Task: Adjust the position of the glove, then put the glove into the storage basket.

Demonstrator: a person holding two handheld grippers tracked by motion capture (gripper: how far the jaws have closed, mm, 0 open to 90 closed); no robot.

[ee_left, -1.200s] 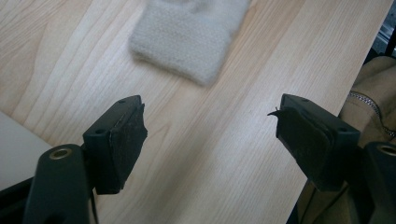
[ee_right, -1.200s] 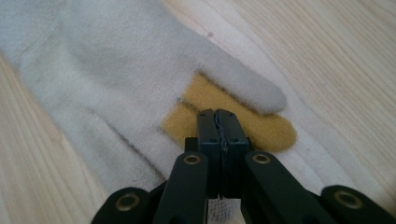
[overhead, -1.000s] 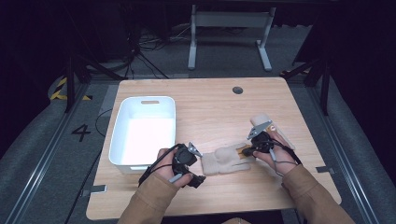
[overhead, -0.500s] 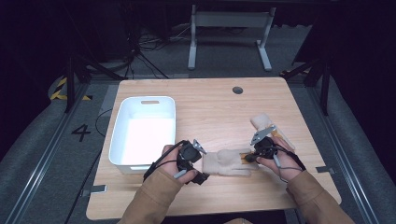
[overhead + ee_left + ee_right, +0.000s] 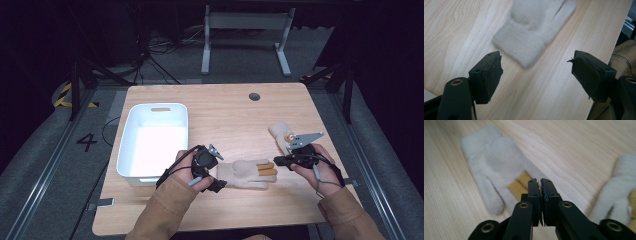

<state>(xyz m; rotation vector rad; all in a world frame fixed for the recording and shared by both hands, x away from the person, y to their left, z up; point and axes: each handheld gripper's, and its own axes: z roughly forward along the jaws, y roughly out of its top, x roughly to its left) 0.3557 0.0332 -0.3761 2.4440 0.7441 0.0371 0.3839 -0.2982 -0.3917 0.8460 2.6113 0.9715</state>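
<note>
A cream knitted glove (image 5: 244,174) with orange fingertips (image 5: 267,170) lies flat near the table's front edge. My left gripper (image 5: 216,176) stands open at its cuff. In the left gripper view the cuff (image 5: 524,46) lies just ahead of the wide-apart jaws, untouched. My right gripper (image 5: 281,161) is shut, its tips over the orange fingertips (image 5: 520,185). The shut jaws (image 5: 540,182) hide whether a finger is pinched between them. A second cream glove (image 5: 280,134) lies just beyond the right hand, and it also shows at the right (image 5: 617,186) in the right gripper view.
A white plastic bin (image 5: 131,150) stands on the left part of the wooden table (image 5: 230,112), close to my left hand. A dark round hole (image 5: 255,96) sits near the table's far edge. Dark floor and a table frame lie beyond.
The right gripper has shifted a little toward the front right. The glove between the grippers now lies stretched out with its orange fingertips showing. The left hand has barely moved.
</note>
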